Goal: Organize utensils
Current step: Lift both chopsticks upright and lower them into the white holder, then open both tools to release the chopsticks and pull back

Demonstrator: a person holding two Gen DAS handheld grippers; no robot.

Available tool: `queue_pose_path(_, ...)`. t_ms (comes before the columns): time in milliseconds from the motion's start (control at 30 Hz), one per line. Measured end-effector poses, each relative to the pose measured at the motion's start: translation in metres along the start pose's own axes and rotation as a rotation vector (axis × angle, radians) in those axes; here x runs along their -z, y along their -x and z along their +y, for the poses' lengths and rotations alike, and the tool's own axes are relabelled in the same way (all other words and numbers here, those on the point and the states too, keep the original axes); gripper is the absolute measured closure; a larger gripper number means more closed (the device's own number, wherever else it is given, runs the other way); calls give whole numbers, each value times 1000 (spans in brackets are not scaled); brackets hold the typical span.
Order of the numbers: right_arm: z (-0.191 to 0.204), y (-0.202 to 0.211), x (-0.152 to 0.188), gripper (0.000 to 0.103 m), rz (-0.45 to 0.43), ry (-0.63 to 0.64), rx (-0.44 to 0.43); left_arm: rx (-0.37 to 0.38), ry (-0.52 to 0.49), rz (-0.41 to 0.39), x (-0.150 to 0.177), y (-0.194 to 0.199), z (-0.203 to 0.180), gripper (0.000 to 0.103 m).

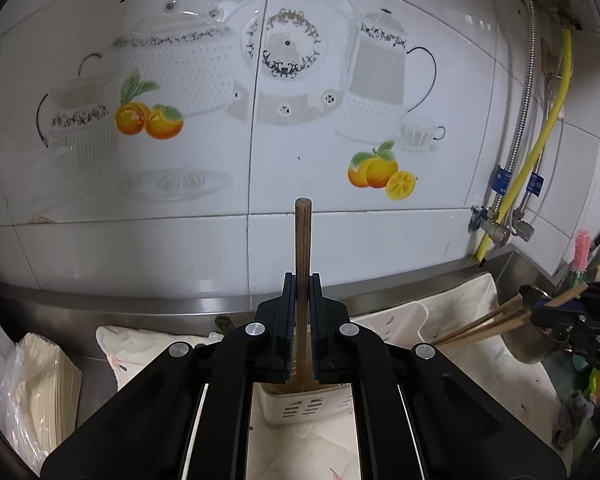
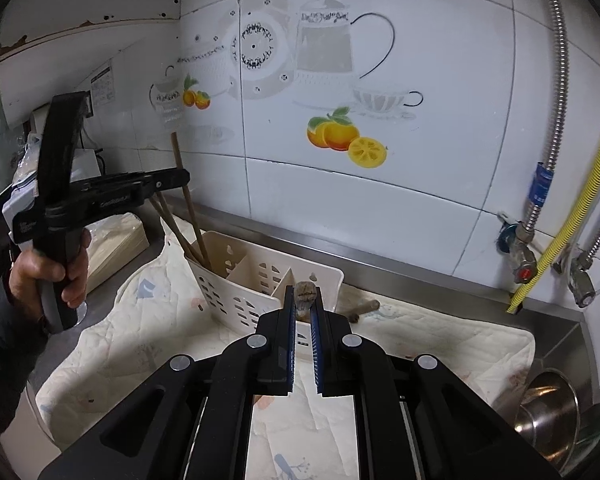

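My left gripper (image 1: 302, 280) is shut on a brown wooden chopstick (image 1: 303, 236) that stands upright, its lower end in the left compartment of the white slotted utensil holder (image 1: 300, 404). From the right wrist view, the left gripper (image 2: 182, 178) holds that chopstick (image 2: 180, 164) above the holder (image 2: 240, 292), beside two other chopsticks (image 2: 172, 224) leaning in the same compartment. My right gripper (image 2: 303, 292) is shut on a bundle of wooden chopsticks (image 2: 305, 296), seen end-on, over the holder's right side. The bundle also shows in the left wrist view (image 1: 484, 324).
The holder sits on a quilted cloth (image 2: 420, 344) on a steel counter against a tiled wall (image 2: 360, 208). A steel pot (image 2: 548, 408) stands at the right. Gas hoses and valves (image 2: 524, 248) hang at the right. A bagged stack of paper (image 1: 40, 392) lies at the left.
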State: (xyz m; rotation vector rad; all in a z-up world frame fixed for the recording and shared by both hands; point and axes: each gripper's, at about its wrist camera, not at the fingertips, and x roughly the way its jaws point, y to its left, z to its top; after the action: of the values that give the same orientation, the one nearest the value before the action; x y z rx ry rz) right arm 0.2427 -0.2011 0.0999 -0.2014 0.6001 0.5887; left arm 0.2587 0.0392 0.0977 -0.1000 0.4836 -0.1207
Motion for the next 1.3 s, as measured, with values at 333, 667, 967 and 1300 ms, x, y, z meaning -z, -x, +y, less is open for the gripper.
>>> queue_pose_path(333, -12, -26, -12, 95, 37, -47, 16, -5, 1, -8, 3, 11, 2, 73)
queue_pose_path(667, -18, -11, -8, 81, -17, -84, 36, -3, 5, -35, 16, 40, 5, 57)
queue_pose_path(967, 6, 23, 11, 68, -85, -44, 42, 15, 12, -16, 51, 69, 4, 52)
queue_pose_path(1300, 40, 18, 70, 68, -16, -58, -1, 25, 43, 50, 106, 84, 10, 50)
